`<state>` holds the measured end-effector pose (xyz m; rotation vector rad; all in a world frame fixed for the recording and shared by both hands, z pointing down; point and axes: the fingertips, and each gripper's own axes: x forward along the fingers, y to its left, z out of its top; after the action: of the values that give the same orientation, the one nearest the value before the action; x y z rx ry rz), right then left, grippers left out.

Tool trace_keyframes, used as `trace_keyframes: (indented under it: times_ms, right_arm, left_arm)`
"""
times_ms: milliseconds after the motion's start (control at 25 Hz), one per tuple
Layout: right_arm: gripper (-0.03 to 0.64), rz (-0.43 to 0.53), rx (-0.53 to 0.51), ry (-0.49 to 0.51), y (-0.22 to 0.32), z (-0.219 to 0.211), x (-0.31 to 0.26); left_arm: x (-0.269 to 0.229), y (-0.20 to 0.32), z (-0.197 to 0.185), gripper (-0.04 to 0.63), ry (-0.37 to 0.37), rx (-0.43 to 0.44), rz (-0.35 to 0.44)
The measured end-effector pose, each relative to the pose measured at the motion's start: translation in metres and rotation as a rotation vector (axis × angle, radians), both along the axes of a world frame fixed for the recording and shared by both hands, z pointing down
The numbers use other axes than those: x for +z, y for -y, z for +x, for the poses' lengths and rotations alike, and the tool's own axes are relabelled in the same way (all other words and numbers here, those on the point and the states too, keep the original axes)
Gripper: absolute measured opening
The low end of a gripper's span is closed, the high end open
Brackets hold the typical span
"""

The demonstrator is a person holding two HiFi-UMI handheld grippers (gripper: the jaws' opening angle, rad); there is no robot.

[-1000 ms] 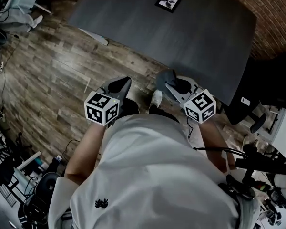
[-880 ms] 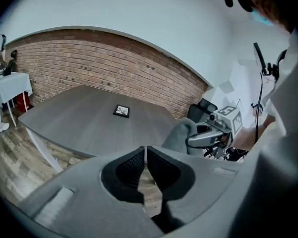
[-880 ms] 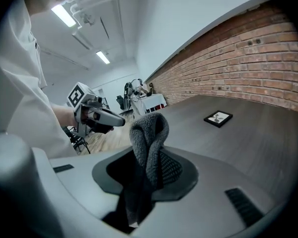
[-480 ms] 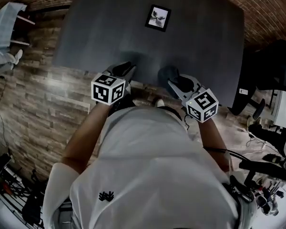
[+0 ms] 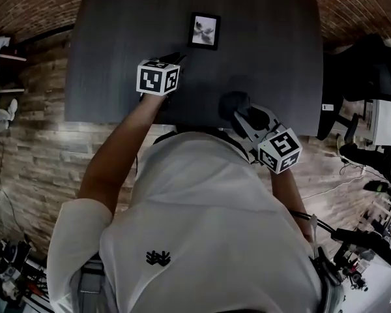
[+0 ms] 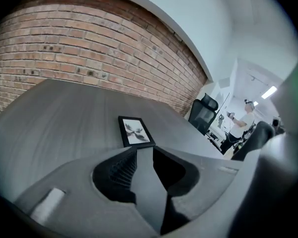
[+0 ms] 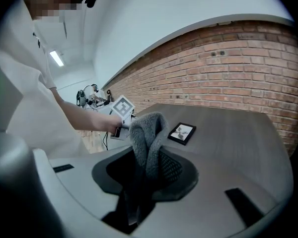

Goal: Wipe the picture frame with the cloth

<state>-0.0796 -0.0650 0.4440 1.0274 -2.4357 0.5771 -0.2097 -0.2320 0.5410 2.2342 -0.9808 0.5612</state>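
Observation:
A small black picture frame (image 5: 204,30) lies flat on the dark grey table (image 5: 117,57), toward its far side. My left gripper (image 5: 174,59) reaches over the table, its shut and empty jaws a short way short of the frame's near left corner. The left gripper view shows the picture frame (image 6: 135,131) just beyond the left gripper (image 6: 145,150). My right gripper (image 5: 240,113) hovers at the table's near edge, shut on a grey cloth (image 5: 232,101). In the right gripper view the cloth (image 7: 146,130) sticks up from the right gripper (image 7: 150,168), with the picture frame (image 7: 182,132) farther off.
A brick wall (image 6: 89,58) runs behind the table. A black office chair (image 5: 365,64) stands off the table's right end, on the wooden floor (image 5: 32,149). A person (image 6: 246,120) stands in the far room. The left gripper's marker cube (image 7: 121,108) shows in the right gripper view.
I have moved up to the table. The left gripper has stretched forward over the tabletop toward the frame. The right gripper, still holding the cloth, has come over the near edge.

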Motion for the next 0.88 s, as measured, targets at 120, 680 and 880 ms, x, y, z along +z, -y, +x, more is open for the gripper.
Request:
trace_keyframes:
  times_ms: [120,680,880]
  right_arm:
    - [0.109,0.005,0.043,-0.019,0.01,0.029,-0.009]
    - [0.109,-0.085,0.137,-0.041,0.026,0.134,0.008]
    - [0.109,-0.094,0.112,-0.019,0.035,0.148,0.018]
  left_arm:
    - [0.018,0.033,0.014,0.092,0.038,-0.035,-0.018]
    - [0.099,0.104,0.039,0.101,0.194,-0.151,-0.118]
    - [0.103,0.104,0.038,0.092,0.186,-0.202,-0.15]
